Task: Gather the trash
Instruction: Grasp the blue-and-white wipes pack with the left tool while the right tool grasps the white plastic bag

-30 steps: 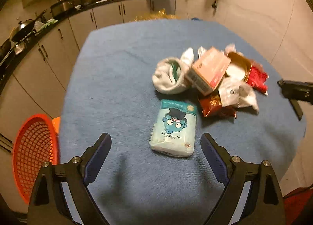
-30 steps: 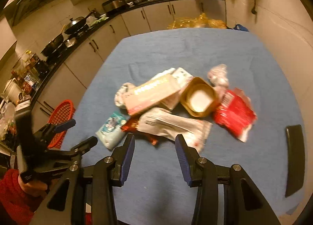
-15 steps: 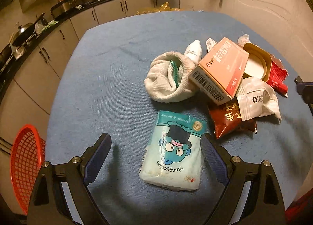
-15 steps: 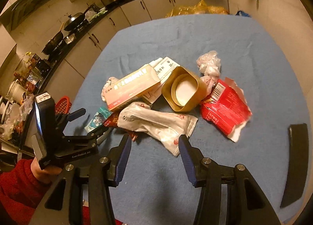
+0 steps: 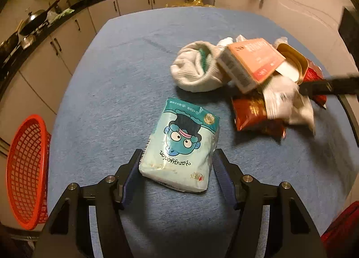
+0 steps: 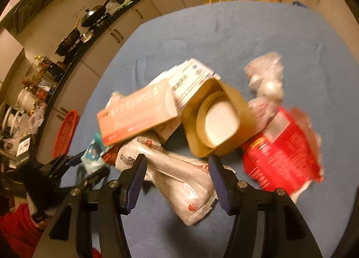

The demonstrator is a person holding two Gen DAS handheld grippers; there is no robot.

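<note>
Tissue pack, teal with a cartoon face, lies flat on the blue table, its long axis running away from the left gripper and tilted a little to the right at the far end. The printed face is upside down in the left view, its hat toward the far side. The near end of the pack sits between the left fingers, which stand wide on either side; the left one is at the pack's edge, though contact cannot be told.

Beyond the pack lies a heap: a white sock, a pink box leaning over it, a gold tub on its side, a dark red wrapper and a white bag. A red basket stands off the table's left edge.

The right view shows the white bag full length, its long axis slanting from upper left to lower right, with the right gripper straddling its middle, fingers apart and not clearly pressing. This view alone shows the bright red packet spread flat right of the tub, a crumpled clear wrapper behind it, and a white printed carton under the box. The tissue pack is only a sliver there, and the sock is hidden.
</note>
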